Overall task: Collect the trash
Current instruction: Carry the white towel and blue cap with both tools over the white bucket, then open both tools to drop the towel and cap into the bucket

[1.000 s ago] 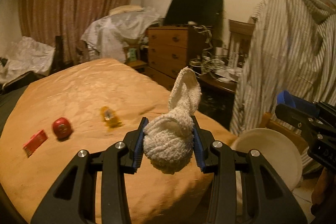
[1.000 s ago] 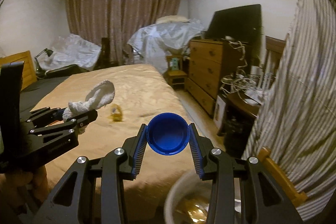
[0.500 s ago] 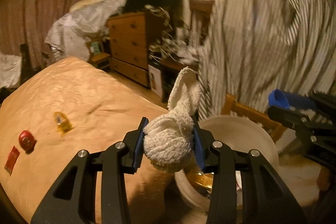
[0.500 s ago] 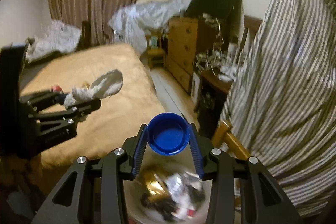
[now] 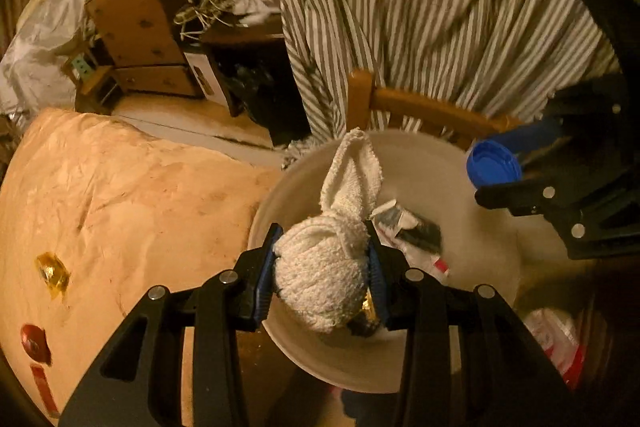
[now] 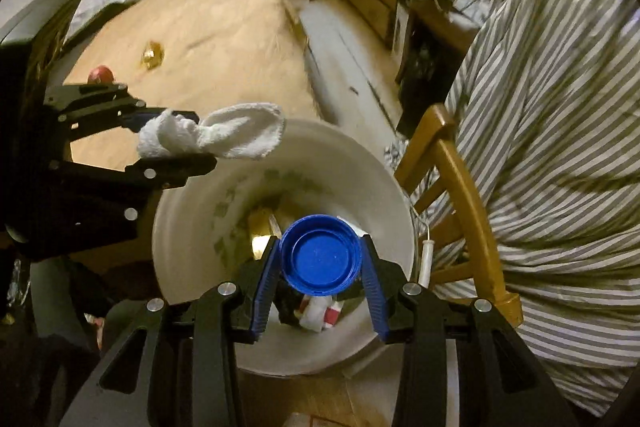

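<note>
My left gripper [image 5: 322, 263] is shut on a knotted white cloth [image 5: 320, 267], held over the near rim of a white round bin [image 5: 360, 367]. From the right wrist view the same cloth [image 6: 216, 137] pokes out over the bin's rim [image 6: 188, 195]. My right gripper [image 6: 320, 259] is shut on a blue bottle cap [image 6: 318, 255], directly above the bin's opening; this cap [image 5: 494, 163] shows at the right in the left wrist view. Wrappers [image 5: 412, 227] lie in the bin's bottom.
A tan bed [image 5: 120, 207] holds a gold wrapper [image 5: 52, 269], a red round item [image 5: 34, 337] and a red packet [image 5: 42, 387]. A wooden chair [image 6: 460, 179] draped with striped cloth [image 6: 540, 127] stands right of the bin. A wooden dresser [image 5: 140, 27] stands behind.
Both grippers swung from above the bed to the right and tipped downward, ending over the white bin. The cloth and the blue cap stayed gripped throughout.
</note>
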